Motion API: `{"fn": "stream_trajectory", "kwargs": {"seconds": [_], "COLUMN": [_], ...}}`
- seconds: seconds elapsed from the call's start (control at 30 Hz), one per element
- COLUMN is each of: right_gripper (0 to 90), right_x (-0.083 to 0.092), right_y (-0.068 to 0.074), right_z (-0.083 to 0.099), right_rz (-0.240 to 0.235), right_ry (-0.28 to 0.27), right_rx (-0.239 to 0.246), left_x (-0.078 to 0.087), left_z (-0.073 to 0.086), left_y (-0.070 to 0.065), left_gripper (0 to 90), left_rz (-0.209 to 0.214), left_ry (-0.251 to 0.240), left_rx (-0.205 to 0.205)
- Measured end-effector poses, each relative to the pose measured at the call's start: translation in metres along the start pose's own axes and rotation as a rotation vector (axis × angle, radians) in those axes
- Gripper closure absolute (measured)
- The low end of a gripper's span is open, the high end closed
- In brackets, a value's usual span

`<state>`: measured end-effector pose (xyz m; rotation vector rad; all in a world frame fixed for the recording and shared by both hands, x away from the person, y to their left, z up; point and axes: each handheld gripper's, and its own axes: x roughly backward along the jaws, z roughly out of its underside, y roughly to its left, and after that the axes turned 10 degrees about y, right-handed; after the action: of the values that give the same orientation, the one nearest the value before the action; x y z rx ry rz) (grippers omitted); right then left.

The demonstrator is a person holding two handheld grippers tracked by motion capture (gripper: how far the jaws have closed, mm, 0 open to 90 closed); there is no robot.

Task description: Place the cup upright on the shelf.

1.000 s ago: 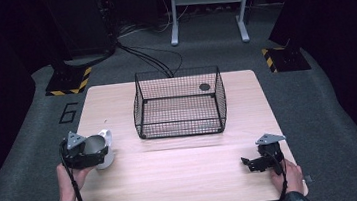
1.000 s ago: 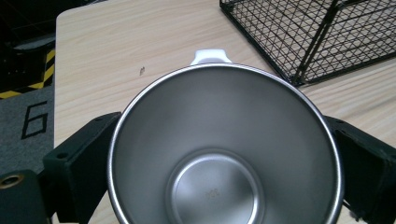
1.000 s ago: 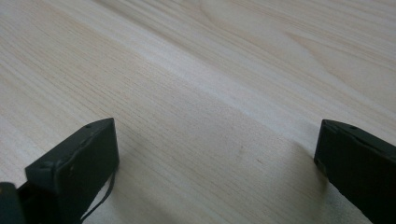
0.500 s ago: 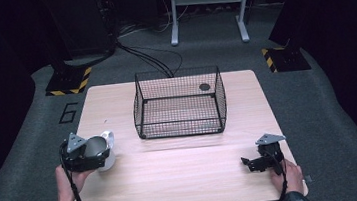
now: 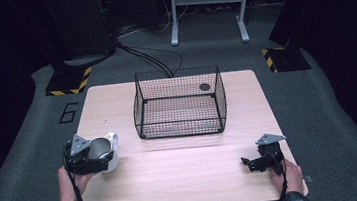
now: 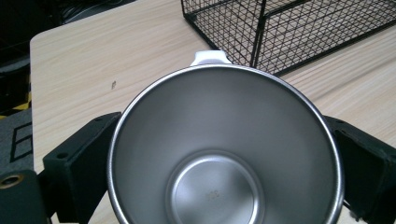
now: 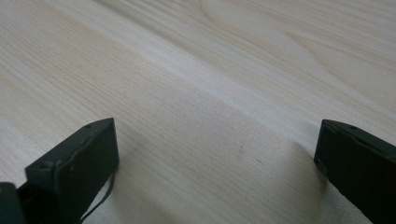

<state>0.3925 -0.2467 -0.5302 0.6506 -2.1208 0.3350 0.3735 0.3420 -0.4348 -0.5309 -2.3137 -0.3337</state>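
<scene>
A mug (image 5: 107, 153) with a white outside and a steel inside sits at the table's near left, its white handle (image 6: 210, 57) pointing toward the wire basket (image 5: 220, 98). My left gripper (image 5: 101, 158) is shut on the mug; in the left gripper view its black jaws press both sides of the mug (image 6: 224, 154) just below the rim. The mug is hollow with nothing in it. My right gripper (image 5: 248, 164) rests low at the near right, open, with only bare wood between its jaws (image 7: 215, 149).
The black wire basket stands at the middle back of the wooden table (image 5: 184, 175). A small dark round spot (image 5: 204, 86) shows through its mesh at the back right. Cables (image 5: 152, 60) and yellow-black striped stand feet (image 5: 67, 87) lie on the floor beyond.
My left gripper and the mug have shifted slightly toward the near edge. The right gripper has not moved.
</scene>
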Motion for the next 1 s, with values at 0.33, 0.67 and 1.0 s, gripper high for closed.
{"fn": "stream_trajectory", "kwargs": {"seconds": [0.33, 0.67, 1.0], "right_gripper": [0.0, 0.0, 0.0], "right_x": [0.000, 0.000, 0.000], "right_y": [0.000, 0.000, 0.000], "right_z": [0.000, 0.000, 0.000], "right_rz": [0.000, 0.000, 0.000], "right_ry": [0.000, 0.000, 0.000], "right_rx": [-0.001, 0.000, -0.001], "left_x": [0.002, 0.004, 0.004], "left_z": [-0.003, -0.008, -0.014], "left_y": [-0.008, -0.017, -0.026], "left_gripper": [6.1, 6.1, 6.1], "left_rz": [0.017, 0.043, 0.070], "left_ry": [0.002, -0.006, -0.008], "left_rx": [-0.034, -0.063, -0.098]}}
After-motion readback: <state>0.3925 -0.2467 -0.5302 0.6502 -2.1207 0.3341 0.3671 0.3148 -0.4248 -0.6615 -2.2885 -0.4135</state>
